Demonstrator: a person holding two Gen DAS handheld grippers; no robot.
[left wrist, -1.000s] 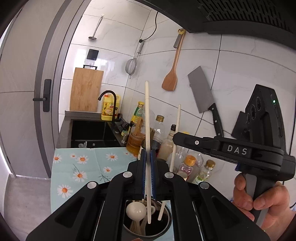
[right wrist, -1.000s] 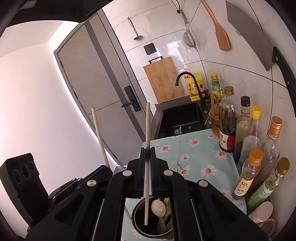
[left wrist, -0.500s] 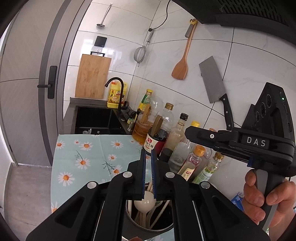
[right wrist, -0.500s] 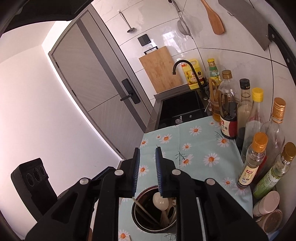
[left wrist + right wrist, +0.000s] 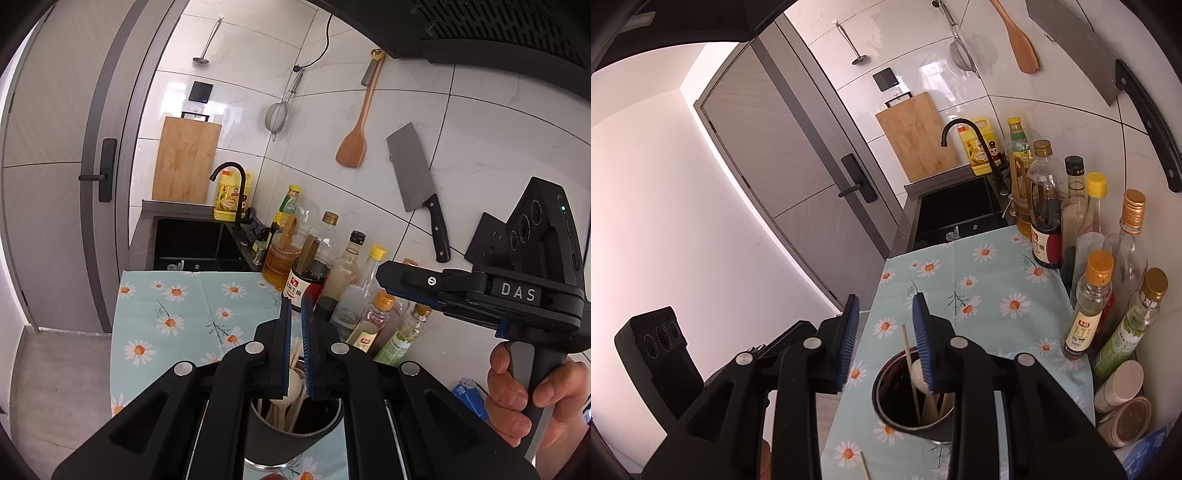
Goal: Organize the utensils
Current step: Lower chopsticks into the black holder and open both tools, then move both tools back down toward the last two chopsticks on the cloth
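Note:
A dark round utensil holder (image 5: 295,432) stands on the daisy cloth just below both grippers, with a white spoon (image 5: 294,384) and pale chopsticks in it. My left gripper (image 5: 294,301) hovers over it, its blue pads almost together with only a thin slit and nothing between them. Above the same holder (image 5: 886,373), the jaws of my right gripper (image 5: 885,299) are opening and the pads press on nothing. One chopstick (image 5: 910,369) leans in the holder beside the spoon (image 5: 919,373). Another thin stick (image 5: 864,467) lies on the cloth at the bottom edge.
Several sauce and oil bottles (image 5: 1089,306) line the tiled wall at the right, with small jars (image 5: 1123,384) at the near end. A black sink (image 5: 956,210) with a tap lies beyond the daisy cloth (image 5: 990,295). A cleaver (image 5: 413,173) and wooden spatula (image 5: 354,144) hang on the wall.
Each gripper held an upright chopstick a second ago; both chopsticks have dropped into the holder. The right jaws have spread apart, and the left pads now hold nothing.

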